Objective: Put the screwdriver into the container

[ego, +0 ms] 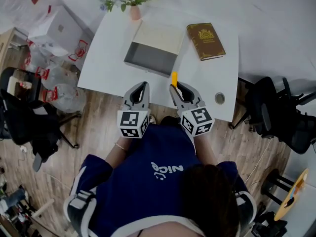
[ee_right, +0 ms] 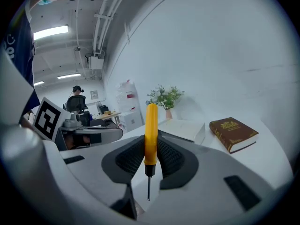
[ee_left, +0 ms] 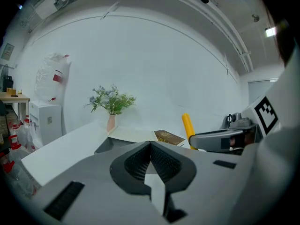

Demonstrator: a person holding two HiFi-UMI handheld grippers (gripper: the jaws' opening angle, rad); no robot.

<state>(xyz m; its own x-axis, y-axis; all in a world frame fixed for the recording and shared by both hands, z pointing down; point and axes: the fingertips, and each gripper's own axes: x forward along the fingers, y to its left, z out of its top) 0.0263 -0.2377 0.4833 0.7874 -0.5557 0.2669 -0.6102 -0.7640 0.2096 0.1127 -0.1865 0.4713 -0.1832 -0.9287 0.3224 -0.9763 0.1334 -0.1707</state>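
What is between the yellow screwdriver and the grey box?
Nothing; the head view shows only bare white table between the yellow-handled screwdriver in the right gripper and the open grey rectangular container.

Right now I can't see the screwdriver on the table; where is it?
In the head view the screwdriver is clamped in the right gripper, yellow handle forward, over the table's near edge, just short of the grey container.

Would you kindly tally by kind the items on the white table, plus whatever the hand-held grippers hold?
yellow-handled screwdriver: 1
grey open box container: 1
brown hardcover book: 1
pink vase of flowers: 1
Total: 4
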